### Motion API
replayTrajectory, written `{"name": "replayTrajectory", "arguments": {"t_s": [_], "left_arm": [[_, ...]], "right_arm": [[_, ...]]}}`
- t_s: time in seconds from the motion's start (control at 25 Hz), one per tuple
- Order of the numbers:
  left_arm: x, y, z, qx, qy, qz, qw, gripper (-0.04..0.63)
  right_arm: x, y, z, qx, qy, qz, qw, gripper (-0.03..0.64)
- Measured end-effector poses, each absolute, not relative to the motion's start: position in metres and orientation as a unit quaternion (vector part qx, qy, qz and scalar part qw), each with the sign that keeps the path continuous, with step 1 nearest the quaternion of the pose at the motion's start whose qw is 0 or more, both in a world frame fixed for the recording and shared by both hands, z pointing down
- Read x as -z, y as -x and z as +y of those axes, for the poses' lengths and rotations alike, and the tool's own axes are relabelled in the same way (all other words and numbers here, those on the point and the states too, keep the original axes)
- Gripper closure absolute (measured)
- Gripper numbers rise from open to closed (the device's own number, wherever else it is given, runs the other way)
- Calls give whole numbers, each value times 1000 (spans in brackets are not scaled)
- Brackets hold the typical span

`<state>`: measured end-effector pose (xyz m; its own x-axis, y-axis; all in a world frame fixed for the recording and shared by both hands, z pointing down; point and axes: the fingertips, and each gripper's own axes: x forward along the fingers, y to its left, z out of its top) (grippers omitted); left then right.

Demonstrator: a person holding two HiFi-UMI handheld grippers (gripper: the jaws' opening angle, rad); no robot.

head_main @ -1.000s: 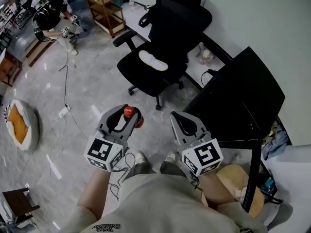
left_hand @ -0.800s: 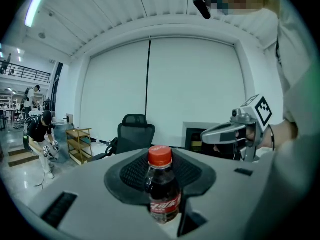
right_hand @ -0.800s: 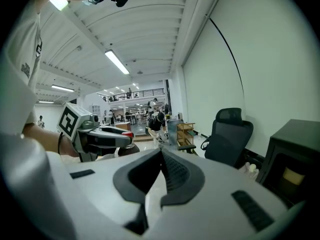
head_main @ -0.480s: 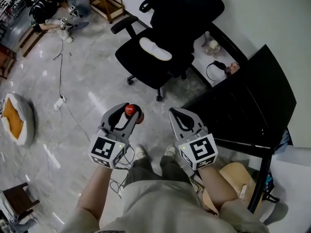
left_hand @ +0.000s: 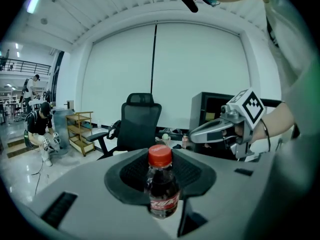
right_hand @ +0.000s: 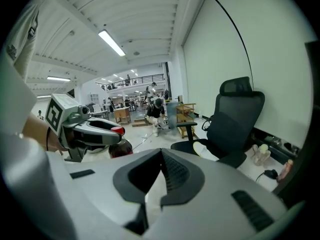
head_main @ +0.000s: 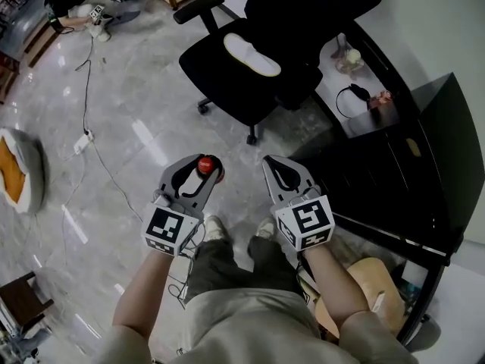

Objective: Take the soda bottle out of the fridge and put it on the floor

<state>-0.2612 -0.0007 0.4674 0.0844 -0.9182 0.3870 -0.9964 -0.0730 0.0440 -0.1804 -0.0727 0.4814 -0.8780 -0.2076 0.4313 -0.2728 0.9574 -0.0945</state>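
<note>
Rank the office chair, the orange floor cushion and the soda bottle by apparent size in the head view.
Largest: office chair, by far.
Next: orange floor cushion, partly cut off at the frame edge.
Smallest: soda bottle; mostly its red cap shows.

- left tongs (head_main: 201, 171) and right tongs (head_main: 273, 165): grey plastic shells, black ribbed pads inside
- white cube (head_main: 168, 230) with black square markers on each (chunky things)
- pale beige short-sleeved T-shirt (head_main: 242, 332), dark olive trousers (head_main: 227, 260), whitish shoes (head_main: 214, 228)
</note>
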Motion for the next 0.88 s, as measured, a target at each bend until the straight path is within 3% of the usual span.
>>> {"name": "replayTrajectory", "arguments": {"t_s": [0.88], "left_arm": [[-736, 284, -18, -149, -733, -641, 173, 459]], "right_arm": [[-748, 187, -109, -79, -130, -950, 273, 621]]}}
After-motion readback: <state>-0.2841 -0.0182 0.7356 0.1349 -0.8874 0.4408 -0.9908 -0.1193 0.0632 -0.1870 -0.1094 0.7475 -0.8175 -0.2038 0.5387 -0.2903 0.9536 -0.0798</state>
